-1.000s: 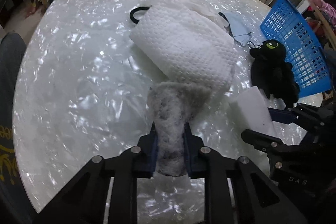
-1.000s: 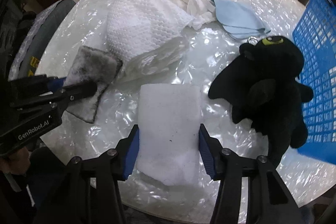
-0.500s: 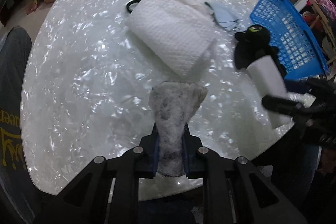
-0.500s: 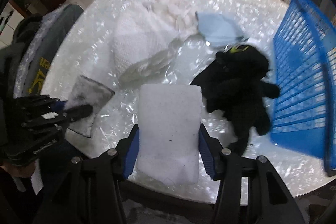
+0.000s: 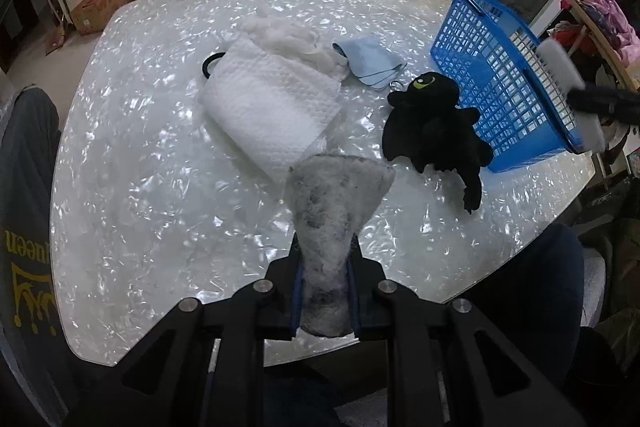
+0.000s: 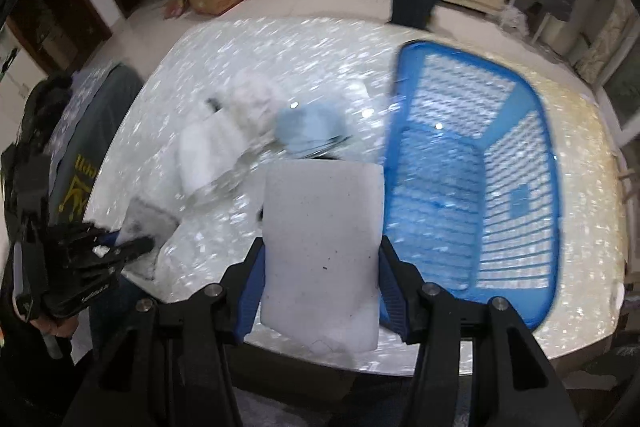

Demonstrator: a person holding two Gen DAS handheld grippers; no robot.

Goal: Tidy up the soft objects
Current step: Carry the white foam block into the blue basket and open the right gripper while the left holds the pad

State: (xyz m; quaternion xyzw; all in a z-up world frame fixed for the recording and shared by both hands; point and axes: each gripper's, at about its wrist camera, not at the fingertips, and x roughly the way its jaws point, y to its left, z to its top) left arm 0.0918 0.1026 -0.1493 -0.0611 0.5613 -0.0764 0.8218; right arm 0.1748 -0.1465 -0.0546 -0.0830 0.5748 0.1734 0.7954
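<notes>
**Soft objects lifted above the tabletop**

Grey wadding (image 5: 334, 203) is pinched in the left gripper (image 5: 325, 291) over the tabletop's (image 5: 160, 187) near edge. The right gripper (image 6: 320, 267) clamps a white foam block (image 6: 322, 247) beside the blue basket (image 6: 472, 187) at the right edge.

text: "ueen", yellow | on: dark grey garment (image 5: 24, 227) at table's left

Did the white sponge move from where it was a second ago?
Yes. The white sponge, clamped in the right gripper, rose off the table and swung right, from beside the black plush toy to over the blue basket.
</notes>
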